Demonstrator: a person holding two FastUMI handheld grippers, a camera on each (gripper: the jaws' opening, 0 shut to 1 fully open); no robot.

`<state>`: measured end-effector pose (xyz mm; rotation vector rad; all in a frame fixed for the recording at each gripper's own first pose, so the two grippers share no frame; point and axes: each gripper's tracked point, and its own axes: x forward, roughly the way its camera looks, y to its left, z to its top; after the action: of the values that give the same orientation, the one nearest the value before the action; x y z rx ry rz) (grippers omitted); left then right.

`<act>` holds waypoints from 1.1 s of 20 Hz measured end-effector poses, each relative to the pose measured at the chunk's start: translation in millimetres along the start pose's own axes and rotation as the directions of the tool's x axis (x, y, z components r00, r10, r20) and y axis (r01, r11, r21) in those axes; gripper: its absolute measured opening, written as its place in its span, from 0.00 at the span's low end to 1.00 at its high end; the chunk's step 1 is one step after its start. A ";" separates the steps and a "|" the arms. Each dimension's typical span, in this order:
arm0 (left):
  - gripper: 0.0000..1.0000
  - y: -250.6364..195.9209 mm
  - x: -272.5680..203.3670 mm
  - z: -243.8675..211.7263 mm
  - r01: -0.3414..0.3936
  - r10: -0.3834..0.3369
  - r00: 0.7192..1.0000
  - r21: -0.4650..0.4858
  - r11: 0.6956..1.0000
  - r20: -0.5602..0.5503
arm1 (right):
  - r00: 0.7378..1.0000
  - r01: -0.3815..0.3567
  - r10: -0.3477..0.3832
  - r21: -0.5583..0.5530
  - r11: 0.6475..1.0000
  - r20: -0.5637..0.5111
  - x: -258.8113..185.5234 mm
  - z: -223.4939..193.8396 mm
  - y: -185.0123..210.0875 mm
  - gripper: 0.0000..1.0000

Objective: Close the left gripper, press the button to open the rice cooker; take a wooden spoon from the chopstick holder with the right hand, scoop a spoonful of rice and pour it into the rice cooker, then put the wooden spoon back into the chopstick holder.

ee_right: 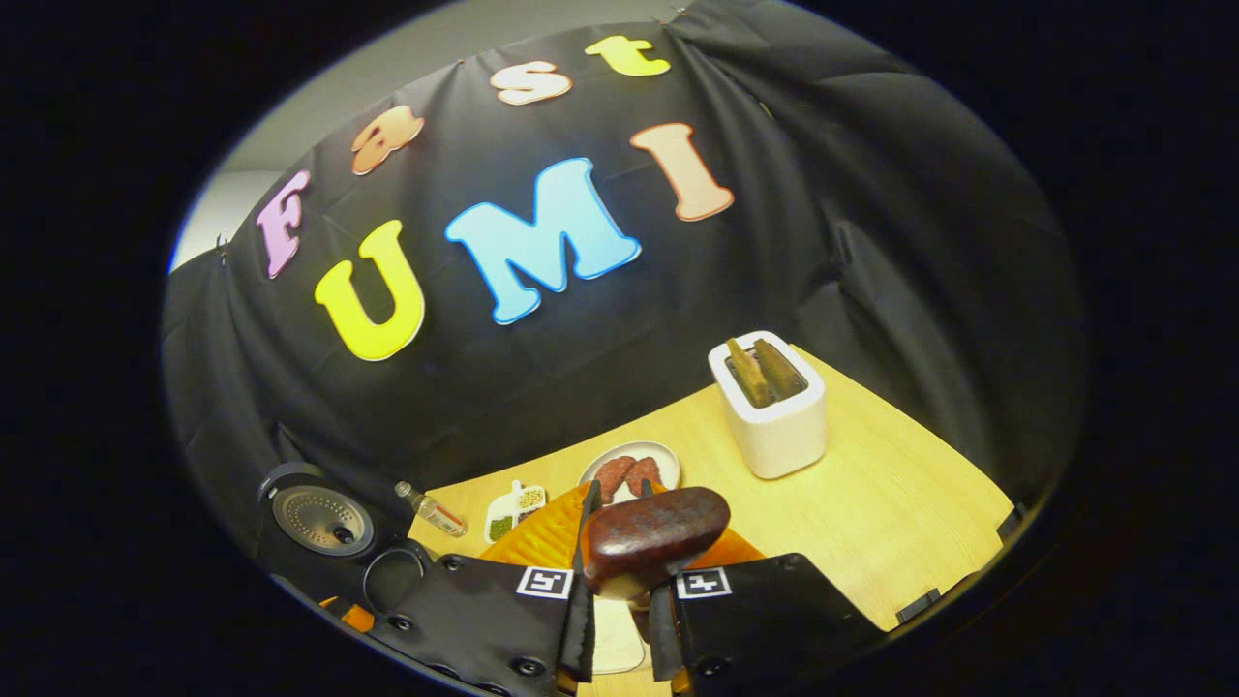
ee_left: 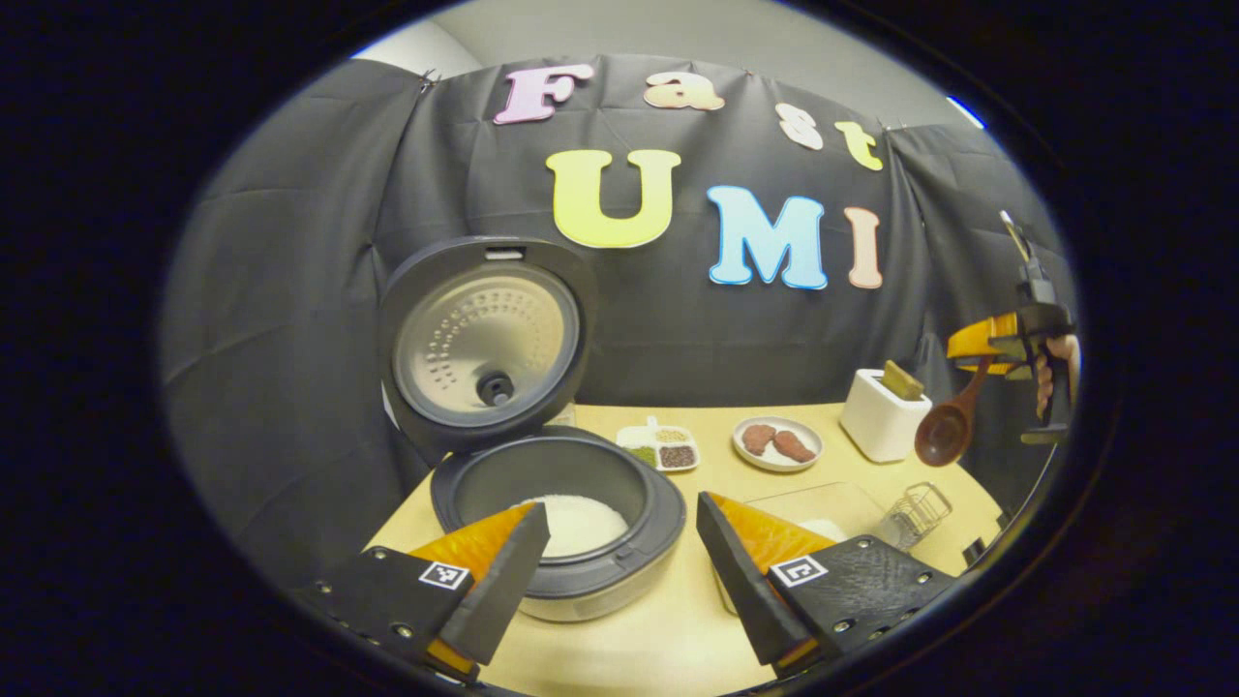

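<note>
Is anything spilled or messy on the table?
Nothing stands out. The rice cooker stands open with rice inside, none spilled on the table. The right gripper holds the wooden spoon in the air.

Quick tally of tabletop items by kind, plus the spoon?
Rice cooker: 1
Toaster: 1
Plate with meat: 1
Divided grain dish: 1
Wire chopstick holder: 1
Small bottle: 1
Wooden spoon, held in right gripper: 1
Total: 7

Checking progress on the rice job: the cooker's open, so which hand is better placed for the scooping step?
Right. The right gripper already grips the wooden spoon, lifted beside the toaster. The left gripper hangs open and empty before the open rice cooker.
</note>
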<state>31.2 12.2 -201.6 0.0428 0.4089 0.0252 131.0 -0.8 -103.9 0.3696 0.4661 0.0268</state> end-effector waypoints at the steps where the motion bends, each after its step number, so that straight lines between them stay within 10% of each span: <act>1: 0.97 -6.9 -4.6 -0.1 -0.001 0.001 1.000 0.001 1.000 -0.003 | 1.000 0.016 -0.016 0.021 1.000 -0.003 0.5 -3.9 -15.3 0.24; 19: 0.97 -23.5 -64.0 17.1 -0.163 0.163 0.987 -0.027 0.986 -0.015 | 0.980 0.093 -0.055 0.194 0.977 -0.190 38.7 -91.0 -101.9 0.26; 20: 0.97 -25.4 -64.8 17.2 -0.163 0.163 0.987 -0.027 0.986 -0.017 | 0.978 0.087 -0.049 0.185 0.979 -0.201 39.5 -97.8 -101.1 0.31; 22: 0.97 -29.0 -63.4 21.2 -0.160 0.159 0.987 -0.027 0.987 -0.013 | 0.980 0.053 -0.020 0.162 0.985 -0.197 37.3 -95.4 -94.3 0.72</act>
<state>-18.0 -19.6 -158.3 0.0477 0.4155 0.1891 116.5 -52.1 -232.5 0.5252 0.6716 -0.0123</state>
